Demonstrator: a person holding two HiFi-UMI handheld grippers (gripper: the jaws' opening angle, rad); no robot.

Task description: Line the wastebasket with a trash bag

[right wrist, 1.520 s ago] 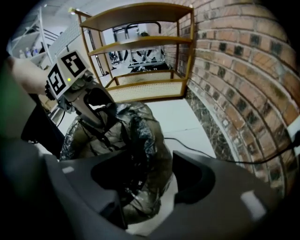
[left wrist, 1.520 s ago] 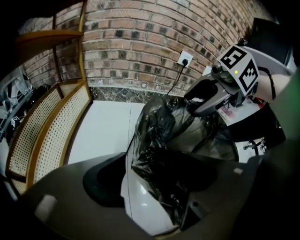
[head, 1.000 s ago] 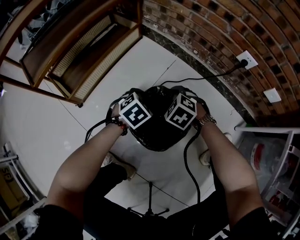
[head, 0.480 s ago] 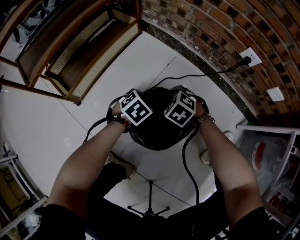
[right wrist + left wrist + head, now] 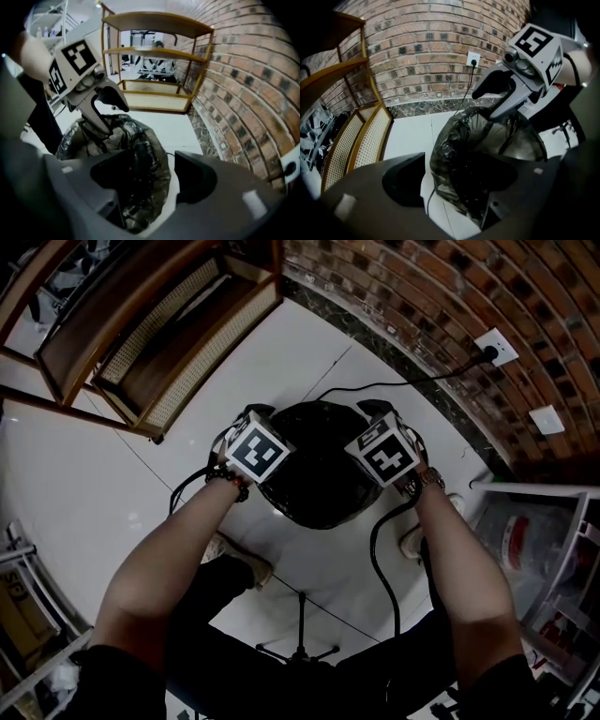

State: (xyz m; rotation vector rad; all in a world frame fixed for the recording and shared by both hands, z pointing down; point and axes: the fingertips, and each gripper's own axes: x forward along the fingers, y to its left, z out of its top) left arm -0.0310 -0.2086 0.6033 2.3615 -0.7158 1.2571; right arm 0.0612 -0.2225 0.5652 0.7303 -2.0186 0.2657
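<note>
The black bag sits in the bin, its edge draped over the rim. The two grippers were close together over it a second ago and now flank it. The left gripper and right gripper have just been opening. Both gape wide with the bag's edge loose between their jaws.

Left gripper and right gripper have spread apart, jaws just opened around the trash bag.
</note>
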